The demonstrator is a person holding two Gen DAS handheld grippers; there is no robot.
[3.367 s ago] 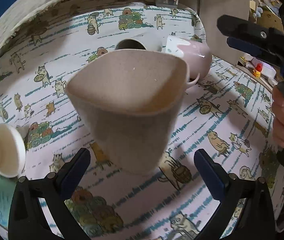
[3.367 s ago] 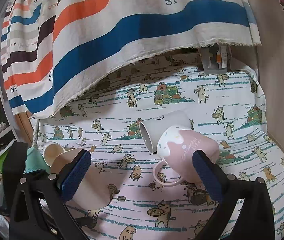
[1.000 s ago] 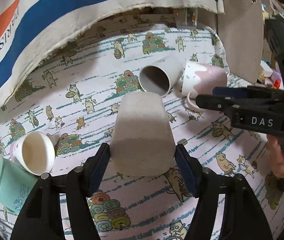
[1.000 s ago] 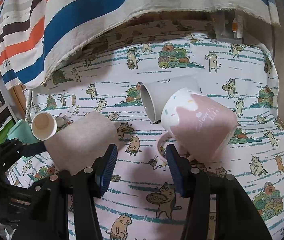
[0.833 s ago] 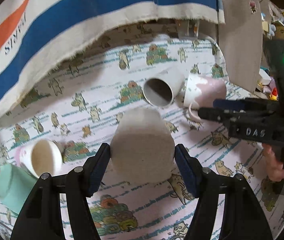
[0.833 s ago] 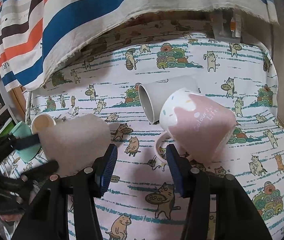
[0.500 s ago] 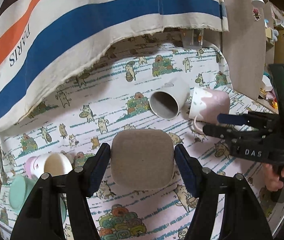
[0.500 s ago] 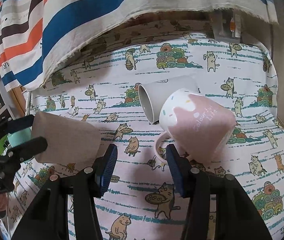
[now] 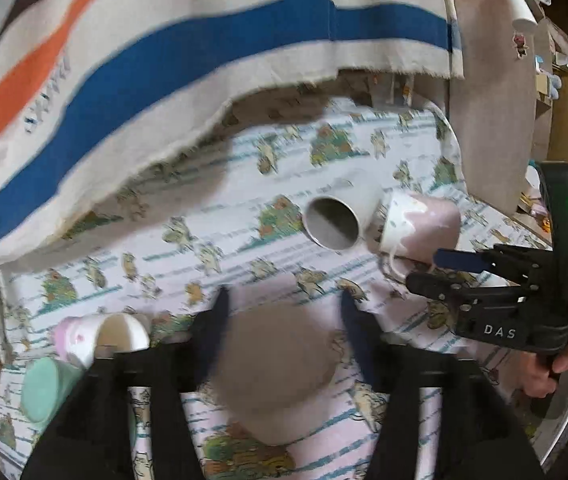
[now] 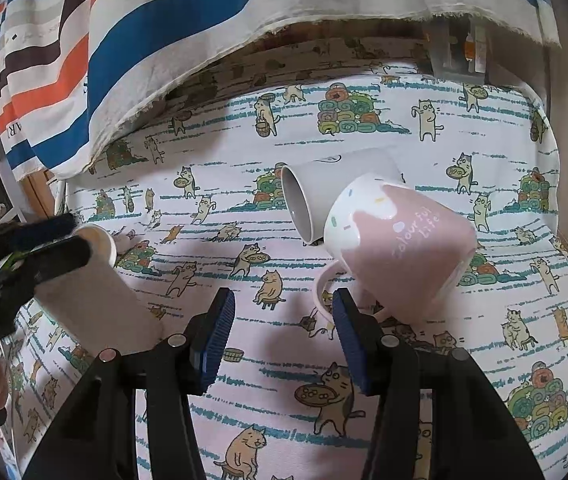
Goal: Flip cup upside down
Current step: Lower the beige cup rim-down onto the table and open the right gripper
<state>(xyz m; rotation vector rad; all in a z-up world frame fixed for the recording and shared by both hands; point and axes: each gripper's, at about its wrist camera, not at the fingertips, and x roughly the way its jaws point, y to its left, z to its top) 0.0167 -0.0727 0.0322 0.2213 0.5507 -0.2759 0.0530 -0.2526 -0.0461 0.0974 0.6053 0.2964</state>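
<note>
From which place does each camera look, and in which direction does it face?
Left wrist: sits on the left tool, looks forward over the beige cup it holds; the right tool and a hand show at the right.
Right wrist: sits on the right tool, looks across the tablecloth at the pink mug; the left tool shows at the left.
Both share the grey cup, pink mug and beige cup.

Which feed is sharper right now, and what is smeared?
Left wrist view: motion-blurred throughout; the beige speckled cup and left hand-held gripper are smeared. Right wrist view: sharp; the pink ceramic mug lettering reads clearly, with only the beige cup's corner soft.
</note>
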